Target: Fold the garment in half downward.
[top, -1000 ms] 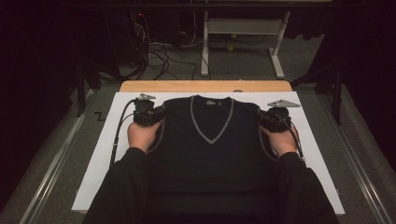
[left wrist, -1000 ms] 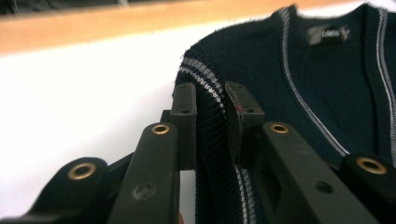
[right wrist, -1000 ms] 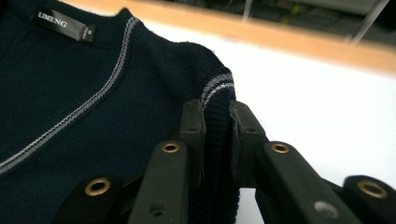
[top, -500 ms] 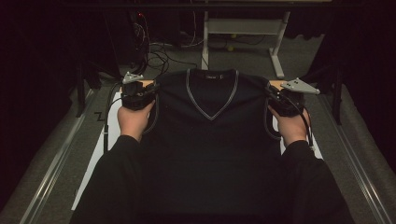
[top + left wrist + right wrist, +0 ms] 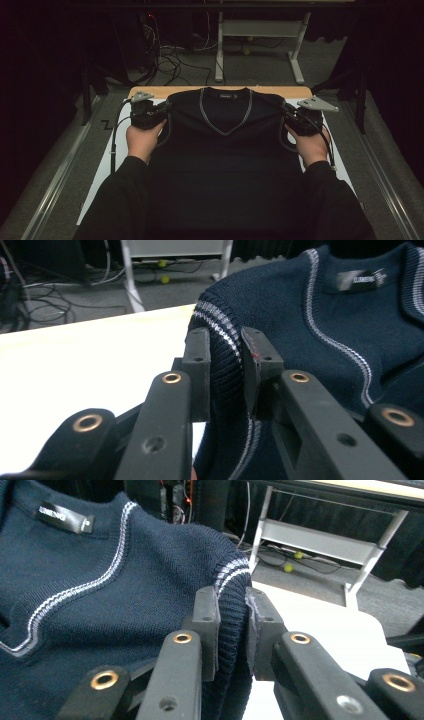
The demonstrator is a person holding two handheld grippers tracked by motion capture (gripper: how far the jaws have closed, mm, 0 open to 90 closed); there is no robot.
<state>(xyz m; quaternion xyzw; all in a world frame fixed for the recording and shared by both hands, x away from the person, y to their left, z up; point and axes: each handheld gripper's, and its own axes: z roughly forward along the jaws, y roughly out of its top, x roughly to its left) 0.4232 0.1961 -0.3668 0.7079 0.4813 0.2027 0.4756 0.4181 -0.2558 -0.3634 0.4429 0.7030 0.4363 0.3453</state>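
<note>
Left gripper (image 5: 225, 370) and right gripper (image 5: 232, 625): jaws nearly closed, each pinching a ribbed armhole edge of the navy sweater vest (image 5: 225, 150), spread mid-frame over the white tabletop (image 5: 100, 175). Compared with one second ago: both grippers higher in frame, shoulders lifted.

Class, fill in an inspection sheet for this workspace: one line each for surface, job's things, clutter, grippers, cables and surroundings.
Surface: white table top with a wooden far edge.
Job's things: navy V-neck vest, grey-striped trim, label at the collar, spread out front up.
Clutter: nothing seen on the table.
Grippers: left gripper shut on the vest's ribbed armhole edge; right gripper shut on the opposite armhole edge.
Cables: a black cable trails from the left gripper; loose wires lie on the floor beyond.
Surroundings: grey carpet, white table frame, yellow balls, dark curtains.
</note>
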